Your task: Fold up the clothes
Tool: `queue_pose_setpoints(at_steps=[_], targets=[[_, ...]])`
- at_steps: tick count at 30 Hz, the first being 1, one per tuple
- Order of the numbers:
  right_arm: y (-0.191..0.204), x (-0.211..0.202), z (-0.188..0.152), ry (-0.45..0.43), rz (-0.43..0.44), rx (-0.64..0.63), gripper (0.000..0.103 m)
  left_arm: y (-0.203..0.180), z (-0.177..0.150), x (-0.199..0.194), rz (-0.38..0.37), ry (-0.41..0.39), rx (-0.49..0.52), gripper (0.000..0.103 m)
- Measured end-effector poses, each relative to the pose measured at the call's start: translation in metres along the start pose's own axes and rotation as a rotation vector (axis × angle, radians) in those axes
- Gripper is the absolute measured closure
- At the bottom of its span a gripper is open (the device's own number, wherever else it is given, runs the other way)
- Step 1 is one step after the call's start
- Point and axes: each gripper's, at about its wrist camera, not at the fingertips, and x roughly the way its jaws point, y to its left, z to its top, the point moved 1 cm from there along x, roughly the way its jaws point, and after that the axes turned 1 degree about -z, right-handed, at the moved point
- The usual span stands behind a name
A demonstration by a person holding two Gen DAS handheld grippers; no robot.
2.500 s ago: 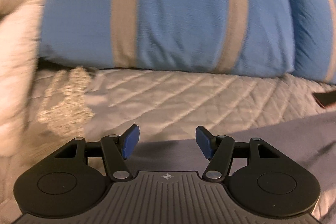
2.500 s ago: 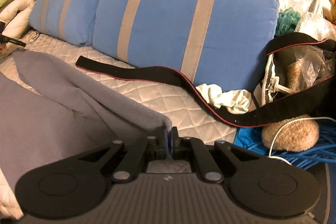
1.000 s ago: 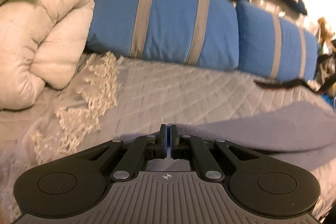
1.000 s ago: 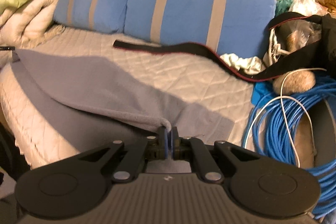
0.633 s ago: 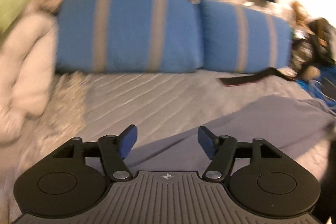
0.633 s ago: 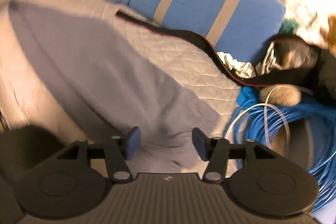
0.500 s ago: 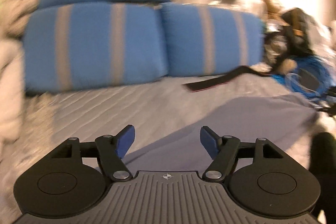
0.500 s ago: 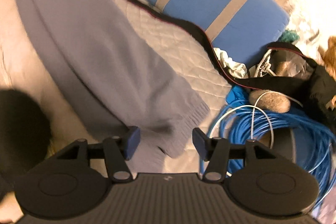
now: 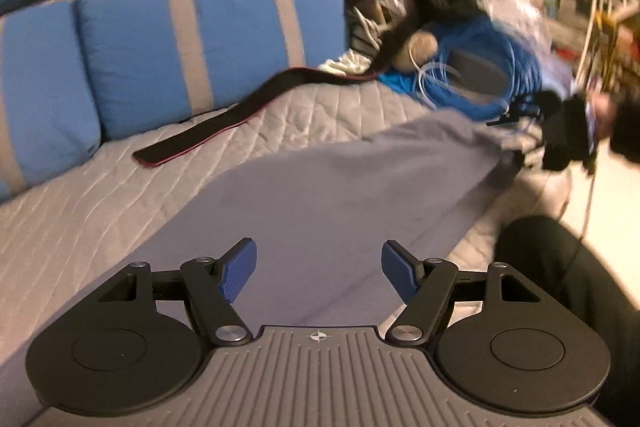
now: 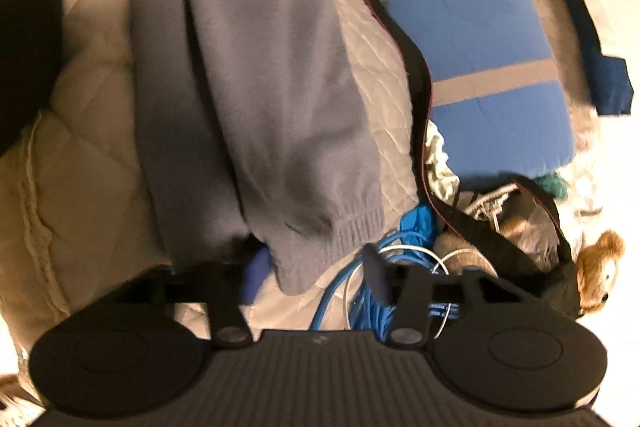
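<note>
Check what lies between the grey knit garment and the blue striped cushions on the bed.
Left wrist view: bare quilted bedspread, with a long black strap with red edging lying across it, between the grey knit garment and the blue striped cushions.

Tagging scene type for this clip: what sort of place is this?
Most likely a lived-in bedroom, the work surface being a bed: a quilted bedspread with blue striped pillows along its back, a grey garment laid out on it, and clutter at one end, including a blue cable coil and a stuffed toy.

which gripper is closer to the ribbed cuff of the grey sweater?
Right. The right gripper has the ribbed cuff between its open fingers; the left gripper hovers over the sweater's far end.
</note>
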Motion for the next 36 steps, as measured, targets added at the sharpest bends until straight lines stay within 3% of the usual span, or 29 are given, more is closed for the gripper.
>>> queue_pose_setpoints(at_steps=[1,2,5,11,14,16,18,23,26,36], targets=[[-0.006,-0.002,0.001,-0.004,0.007,0.004,0.084,-0.009,0.0,0.011,0.005,0.008,0.027,0.035],[-0.011,-0.004,0.003,-0.008,0.014,0.008,0.092,-0.017,0.0,0.021,0.004,0.022,0.052,0.035],[-0.028,-0.01,0.007,-0.021,0.034,0.02,0.093,-0.04,-0.004,0.053,-0.006,0.06,0.151,0.035],[-0.08,-0.028,0.02,-0.073,0.006,0.1,0.093,-0.071,-0.014,0.097,0.154,0.11,0.405,0.037],[-0.097,-0.033,0.024,-0.093,-0.005,0.137,0.094,-0.082,-0.022,0.107,0.258,0.158,0.557,0.061],[-0.103,-0.036,0.024,-0.103,-0.001,0.167,0.094,-0.085,-0.03,0.11,0.305,0.206,0.648,0.087],[-0.104,-0.038,0.022,-0.106,-0.011,0.178,0.094,-0.085,-0.037,0.106,0.349,0.226,0.703,0.1],[-0.085,-0.039,0.013,-0.103,0.019,0.171,0.094,-0.082,-0.042,0.078,0.437,0.185,0.795,0.1],[-0.066,-0.039,0.008,-0.09,0.045,0.156,0.094,-0.087,-0.041,0.059,0.452,0.163,0.837,0.1],[-0.01,-0.036,-0.005,-0.052,0.131,0.121,0.094,-0.114,-0.064,0.056,0.363,0.224,0.911,0.1]])
